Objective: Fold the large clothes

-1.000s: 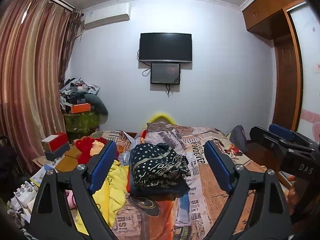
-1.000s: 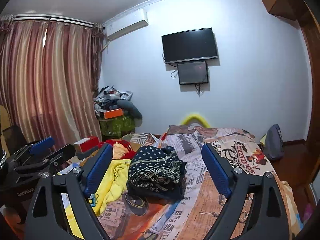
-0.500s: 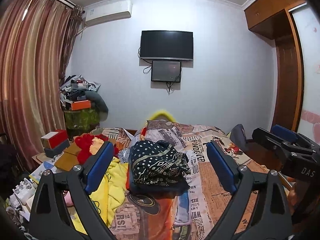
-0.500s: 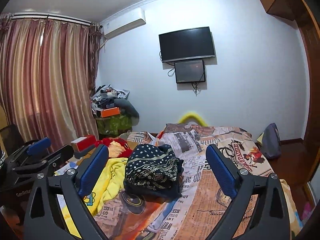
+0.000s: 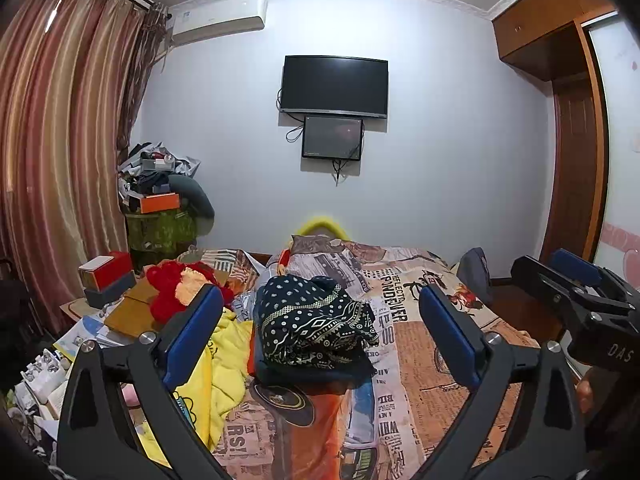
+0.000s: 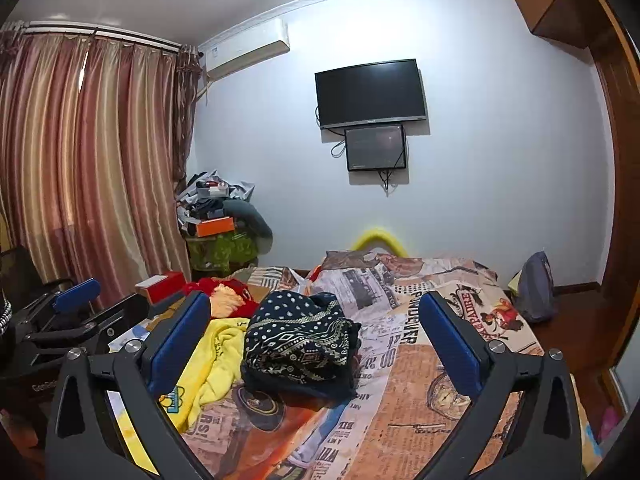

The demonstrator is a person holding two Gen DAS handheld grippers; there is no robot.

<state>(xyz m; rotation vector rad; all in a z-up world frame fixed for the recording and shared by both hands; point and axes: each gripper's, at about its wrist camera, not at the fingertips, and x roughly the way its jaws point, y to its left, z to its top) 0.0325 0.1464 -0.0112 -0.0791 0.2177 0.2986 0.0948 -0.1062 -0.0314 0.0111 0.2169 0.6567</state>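
Note:
A dark navy patterned garment [image 5: 316, 320] lies folded in a bundle on the bed, on a small stack of clothes; it also shows in the right wrist view [image 6: 300, 344]. A crumpled yellow garment [image 5: 220, 356] lies left of it, also in the right wrist view [image 6: 208, 360]. My left gripper [image 5: 320, 340] is open and empty, held above the bed short of the bundle. My right gripper [image 6: 316, 340] is open and empty, likewise short of the bundle. The right gripper shows at the right edge of the left wrist view [image 5: 576, 300], the left gripper at the left of the right wrist view [image 6: 68, 320].
The bed [image 5: 424, 360] has a newspaper-print cover. A red plush toy [image 5: 172, 284], boxes [image 5: 106, 276] and papers crowd its left side. A cluttered green stand [image 5: 160, 232] stands by the curtains [image 5: 52, 160]. A TV [image 5: 334, 84] hangs on the far wall. A bag [image 6: 534, 288] sits on the right.
Both grippers have tilted up and drawn back slightly, so the bundle sits lower between the fingers. Nothing on the bed has moved.

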